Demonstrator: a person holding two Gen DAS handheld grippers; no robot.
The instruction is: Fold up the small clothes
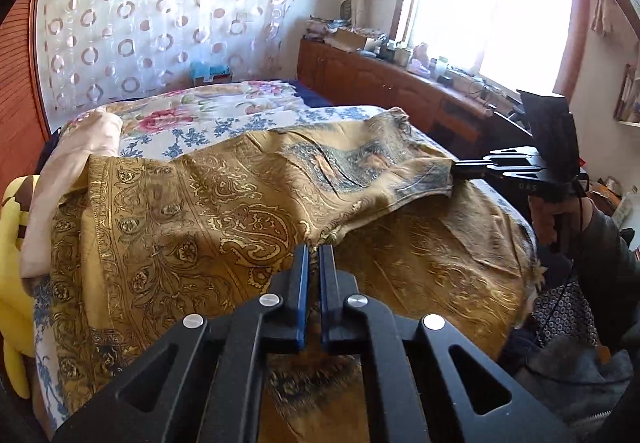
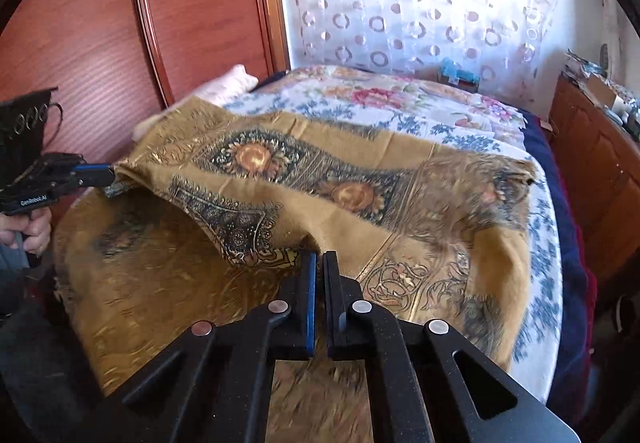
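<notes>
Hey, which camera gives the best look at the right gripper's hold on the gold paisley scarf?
The left wrist view. It shows the right gripper from the side, shut on the lifted edge of the scarf. The right wrist view looks along its own fingers, closed together, with the cloth bunched at their tips, so the pinch itself is mostly hidden.

near edge of mustard-gold paisley woven cloth (image 1: 168,211) cut off under black gripper frame. clutter on far red-brown wooden cabinet (image 1: 360,79) too small to tell. window (image 1: 492,3) blown out white. yellow soft item (image 1: 12,243) cropped at left. right half of cloth blurred in right wrist view.
</notes>
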